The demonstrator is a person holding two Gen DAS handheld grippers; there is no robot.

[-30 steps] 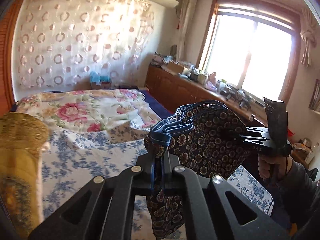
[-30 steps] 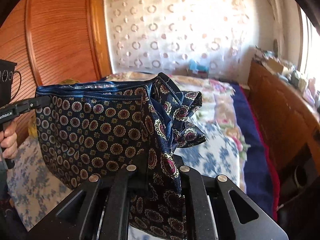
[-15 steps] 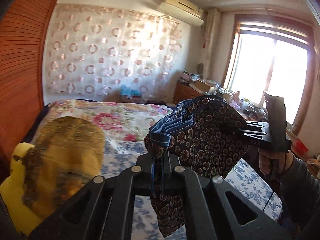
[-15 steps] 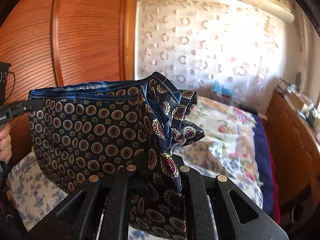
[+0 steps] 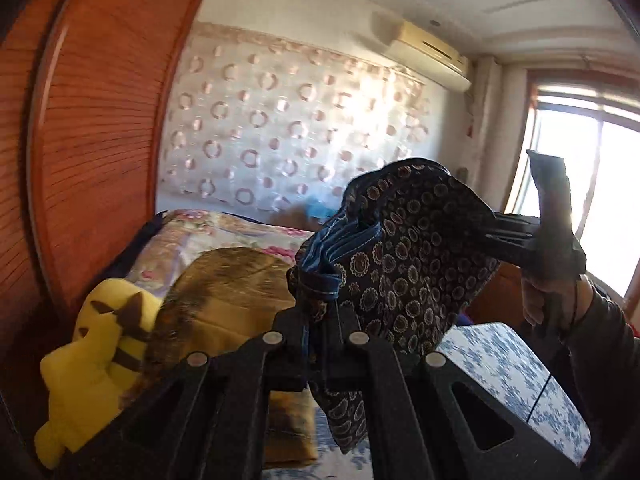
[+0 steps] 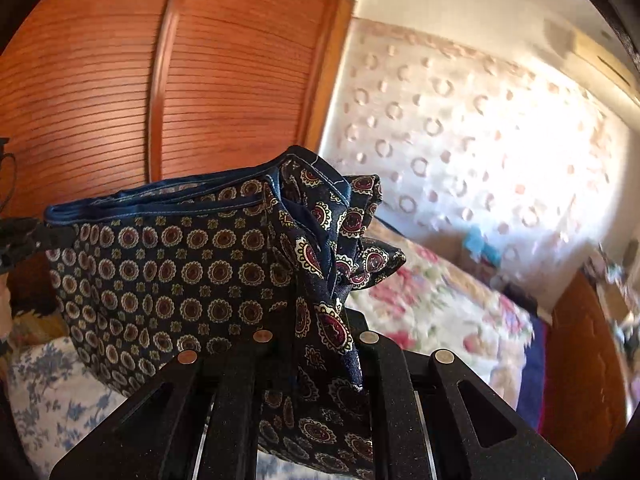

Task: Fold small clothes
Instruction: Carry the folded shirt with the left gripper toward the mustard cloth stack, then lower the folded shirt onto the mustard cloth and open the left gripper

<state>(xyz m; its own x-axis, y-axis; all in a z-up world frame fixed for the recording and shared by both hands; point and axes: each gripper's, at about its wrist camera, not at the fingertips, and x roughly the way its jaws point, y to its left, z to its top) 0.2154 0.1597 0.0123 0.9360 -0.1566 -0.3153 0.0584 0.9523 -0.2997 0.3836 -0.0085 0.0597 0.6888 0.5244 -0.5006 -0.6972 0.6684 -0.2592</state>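
The dark navy fabric garment printed with small round medallions (image 5: pixel 404 264) is hanging in the air above the bed with the blue-and-white floral sheet (image 5: pixel 516 376), stretched between the two tools. Its blue-trimmed hem is running roughly level from one grip to the other, so the long axis is lying side to side, while the loose body is sagging downward. In the right wrist view the garment (image 6: pixel 168 280) is covering most of the lower frame, and its lower edge is dropping out of sight behind the tool's black frame.

The left hand-held gripper (image 5: pixel 322 316) is clamped on a bunched corner of the hem, its fingers pressed together on the cloth. The right hand-held gripper (image 6: pixel 314 332) is pinching a gathered fold of the opposite corner in the same way; its fingertips are largely buried under the fabric. In the left wrist view the right tool is appearing backlit against the bright window (image 5: pixel 600 200), its detail hard to read.

A yellow plush toy with black-tipped ears (image 5: pixel 96 356) is lying beside a mustard-yellow folded blanket (image 5: pixel 236 300). The reddish slatted wooden wardrobe door (image 6: pixel 120 80) and the ring-patterned curtain (image 6: pixel 460 128) are motion-blurred.
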